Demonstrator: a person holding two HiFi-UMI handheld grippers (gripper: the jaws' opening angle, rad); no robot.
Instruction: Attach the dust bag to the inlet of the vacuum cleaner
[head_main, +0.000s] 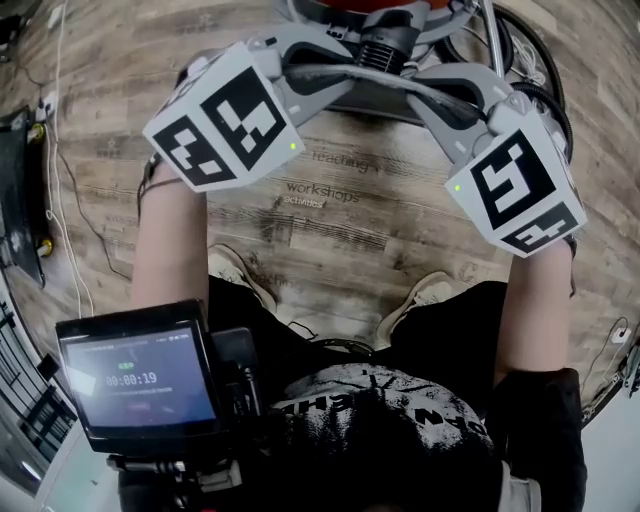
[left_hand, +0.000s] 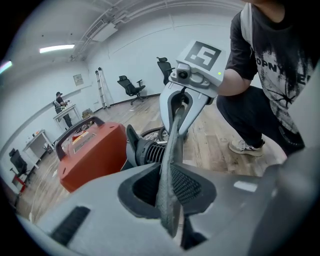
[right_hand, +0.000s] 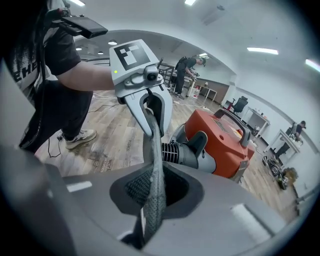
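Wood-plank floor (head_main: 330, 240) of an open workshop room: the grey dust bag (left_hand: 172, 150) is held taut just in front of the orange vacuum cleaner (left_hand: 92, 155).

The left gripper (left_hand: 167, 192) and the right gripper (right_hand: 152, 195) are each clamped on an opposite edge of the dust bag, pads pressed onto the fabric, probably so that its mouth is pulled wide for the ribbed inlet (left_hand: 150, 150). The bag's long axis is stretched straight from one gripper to the other, crosswise before the person; the inlet is seen behind it, not yet covered, and contact cannot be told.
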